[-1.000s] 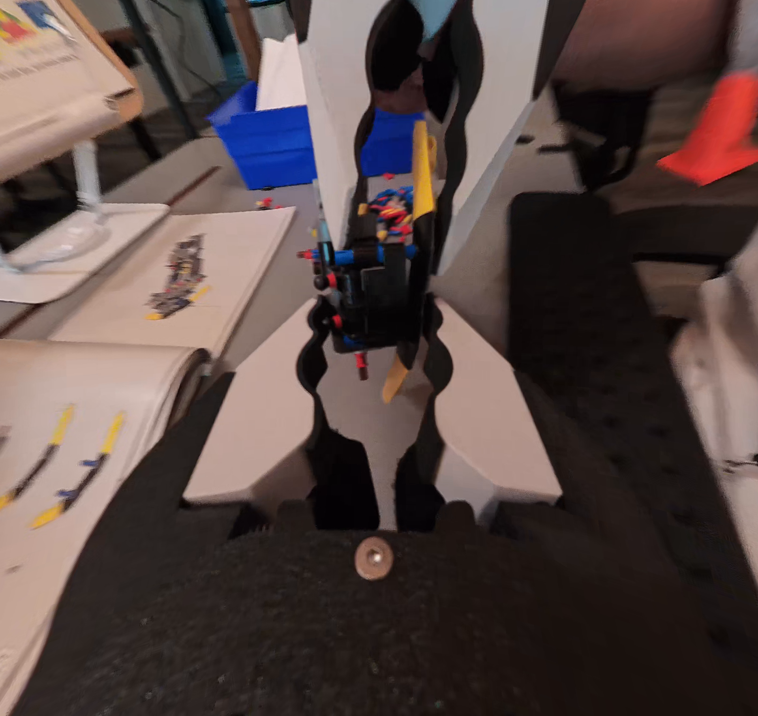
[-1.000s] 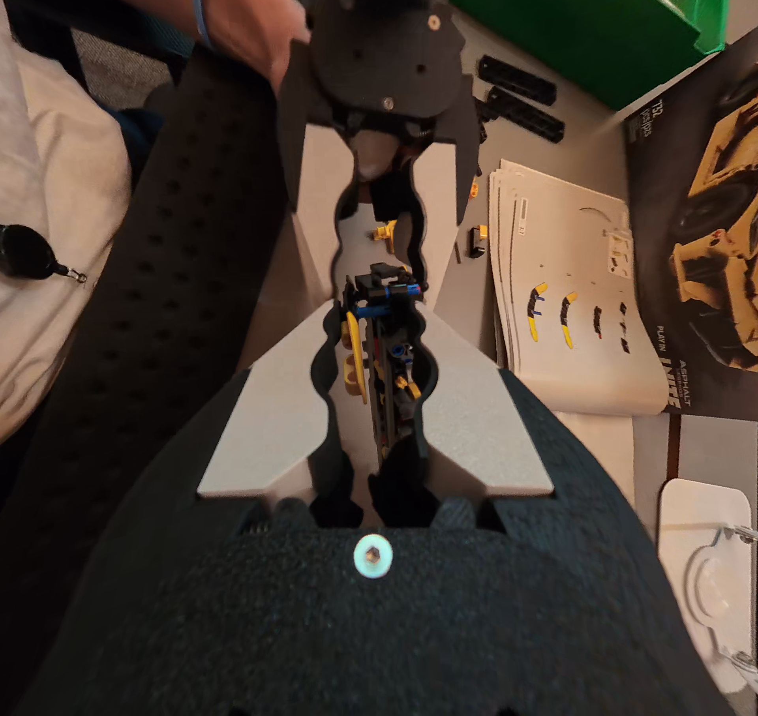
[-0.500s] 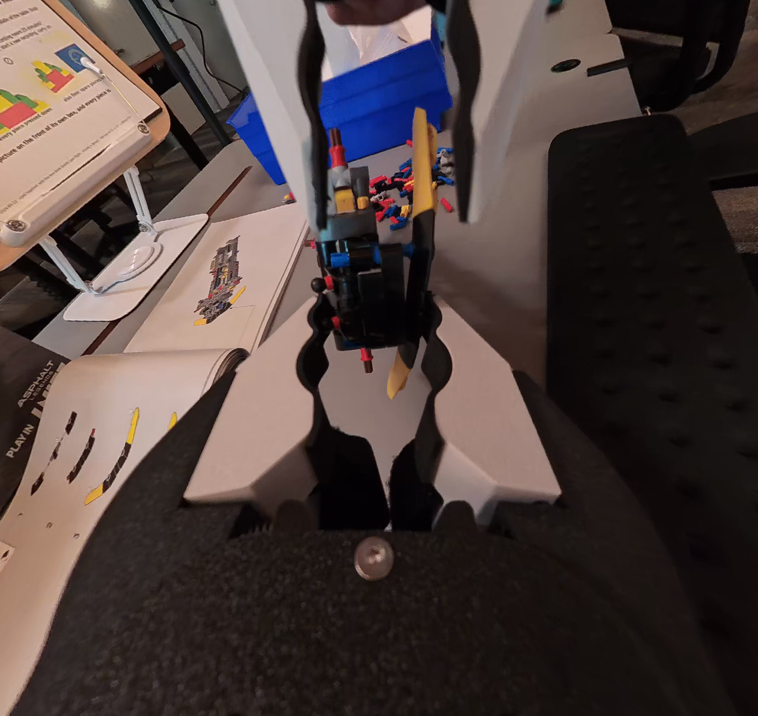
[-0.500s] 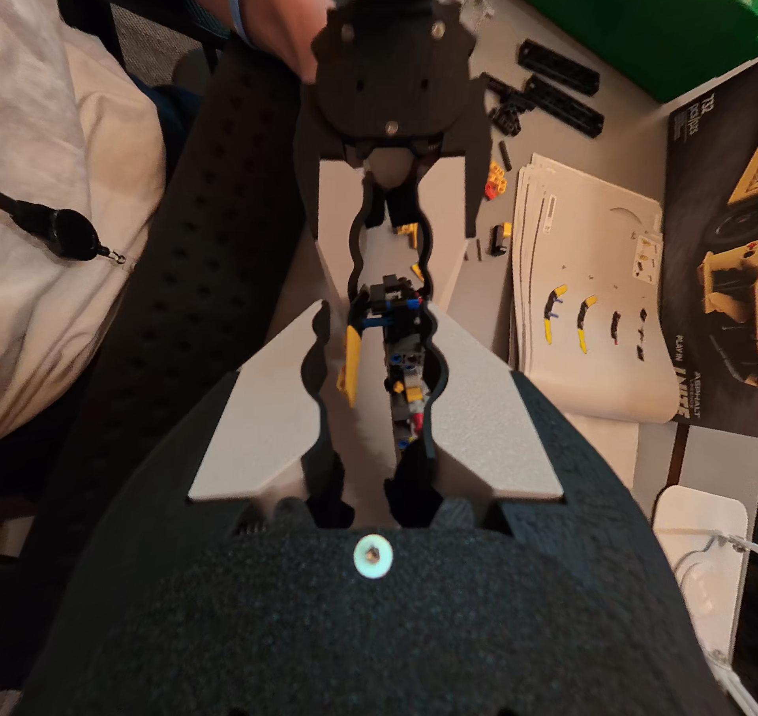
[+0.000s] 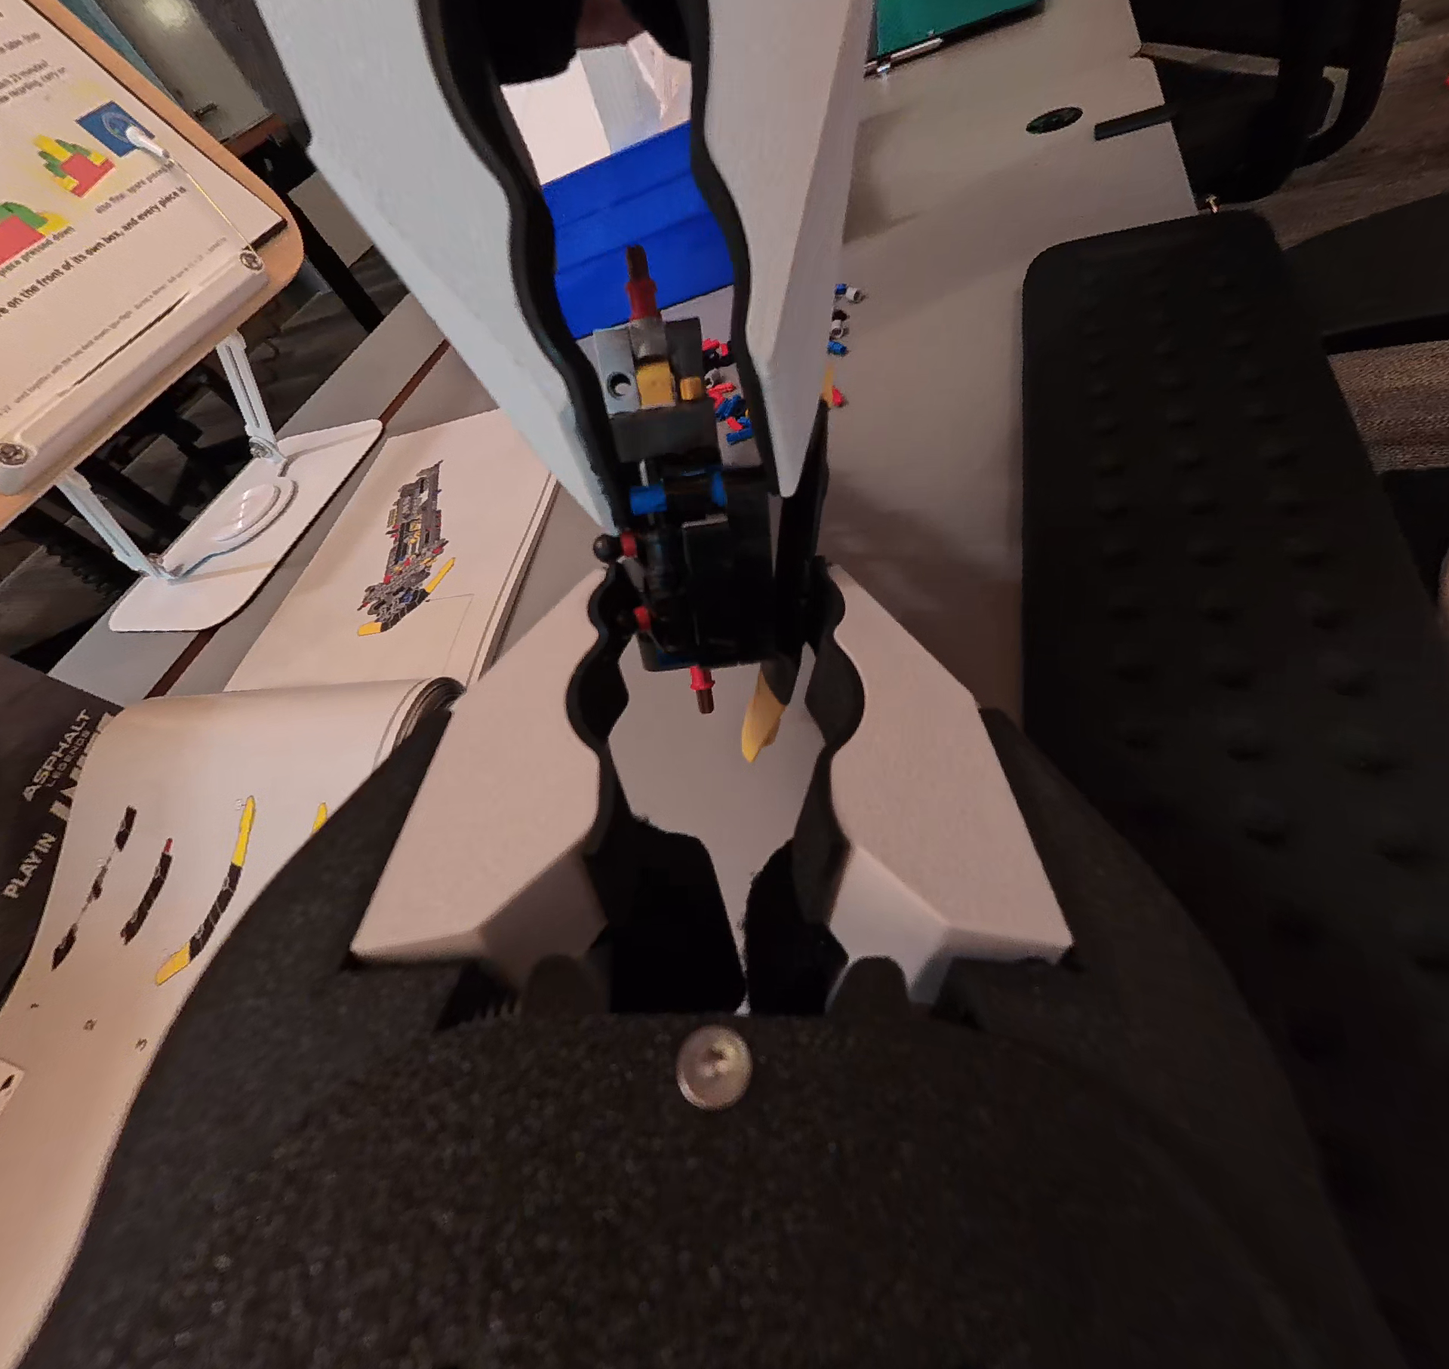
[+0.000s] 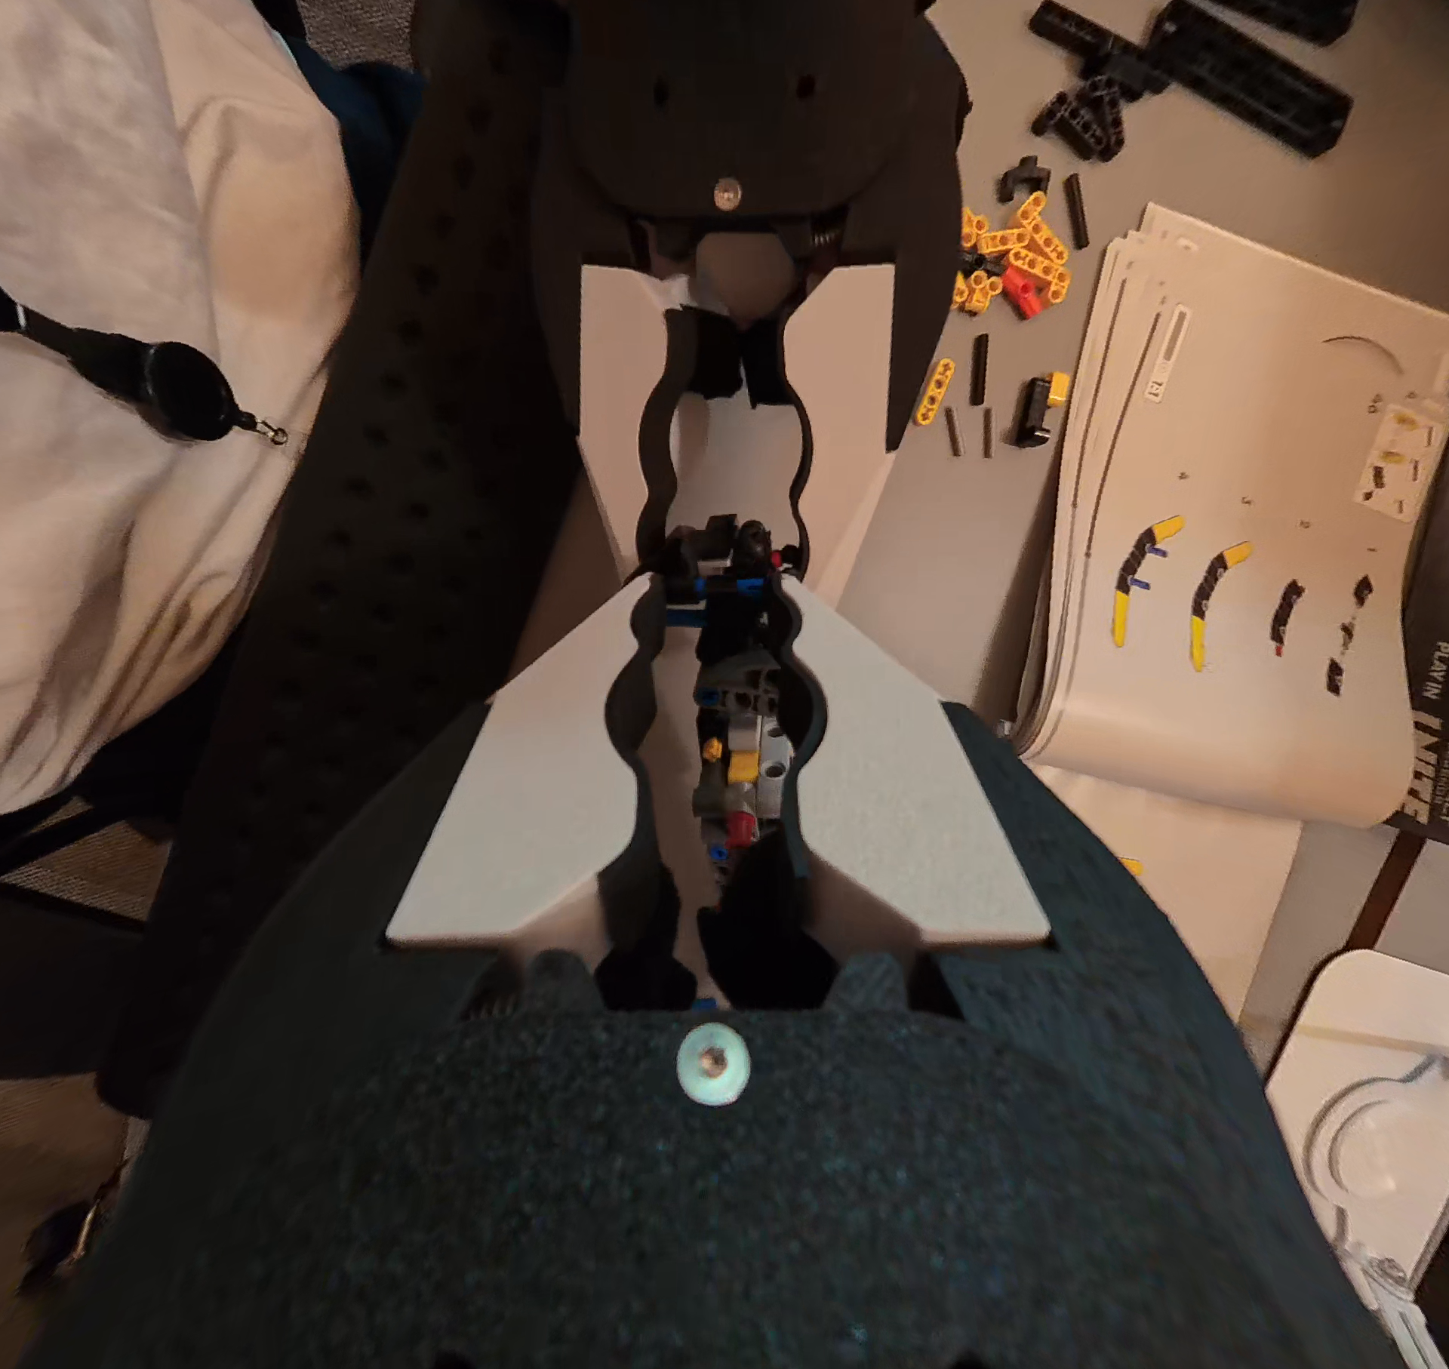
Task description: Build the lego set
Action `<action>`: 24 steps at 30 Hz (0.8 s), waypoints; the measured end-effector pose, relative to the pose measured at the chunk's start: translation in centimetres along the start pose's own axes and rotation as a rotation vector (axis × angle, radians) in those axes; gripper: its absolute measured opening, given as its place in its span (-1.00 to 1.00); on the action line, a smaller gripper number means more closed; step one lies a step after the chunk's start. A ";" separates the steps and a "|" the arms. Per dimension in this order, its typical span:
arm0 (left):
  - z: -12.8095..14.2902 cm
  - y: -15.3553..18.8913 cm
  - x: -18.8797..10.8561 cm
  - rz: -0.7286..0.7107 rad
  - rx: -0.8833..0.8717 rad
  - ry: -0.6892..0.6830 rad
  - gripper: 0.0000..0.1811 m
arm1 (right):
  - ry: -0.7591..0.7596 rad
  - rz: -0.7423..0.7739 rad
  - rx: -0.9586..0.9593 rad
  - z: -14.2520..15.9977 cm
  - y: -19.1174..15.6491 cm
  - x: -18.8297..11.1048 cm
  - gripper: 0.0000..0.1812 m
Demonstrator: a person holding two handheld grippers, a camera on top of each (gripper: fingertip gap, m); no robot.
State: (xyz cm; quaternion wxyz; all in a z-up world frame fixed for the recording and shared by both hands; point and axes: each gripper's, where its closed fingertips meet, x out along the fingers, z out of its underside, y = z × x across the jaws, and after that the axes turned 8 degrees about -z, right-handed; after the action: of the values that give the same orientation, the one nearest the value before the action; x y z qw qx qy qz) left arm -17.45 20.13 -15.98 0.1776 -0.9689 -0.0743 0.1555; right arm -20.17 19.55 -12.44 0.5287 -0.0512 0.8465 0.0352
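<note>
**Both grippers clamped on one long lego build**

The lego assembly is a narrow, elongated block of mostly black pieces held in the air above the grey table, between the two grippers, which face each other tip to tip. From the left wrist view it shows a blue cross pin near its middle, small red pin ends on its left side and underside, a grey section with a yellow piece farther along, and a red-tipped axle sticking out past that. A thin black strip with a yellow tip runs along its right side and hangs free below the near end.

The left gripper has its jaws closed onto the black near end of the assembly. The right gripper has its jaws pressed on the same assembly; in its own view the grey, yellow and red section lies along the inner face of the right-hand finger, with a gap to the other finger farther back.

Left of the assembly, in the left wrist view, an open instruction booklet lies flat on the table. Beyond the assembly sits a blue bin, with small loose red and blue pieces scattered in front of it. In the right wrist view, a heap of yellow pieces lies on the table to the right of the assembly.
</note>
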 end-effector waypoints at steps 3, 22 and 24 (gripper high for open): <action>0.0 -0.2 -0.1 0.002 -0.018 -0.002 -0.53 | -0.004 0.021 -0.017 -0.3 0.2 0.0 -0.74; 0.1 0.3 0.0 0.026 -0.017 -0.003 -0.53 | 0.074 0.001 0.050 -0.3 -0.5 -0.2 -0.63; 0.5 0.4 0.1 0.029 -0.014 -0.016 -0.53 | 0.099 -0.023 0.041 -0.2 -1.3 -0.6 -0.43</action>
State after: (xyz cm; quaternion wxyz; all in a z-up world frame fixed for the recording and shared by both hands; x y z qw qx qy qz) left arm -17.45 19.92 -16.57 0.1681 -0.9698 -0.0627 0.1652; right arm -19.95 18.30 -11.77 0.4875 -0.0517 0.8715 0.0090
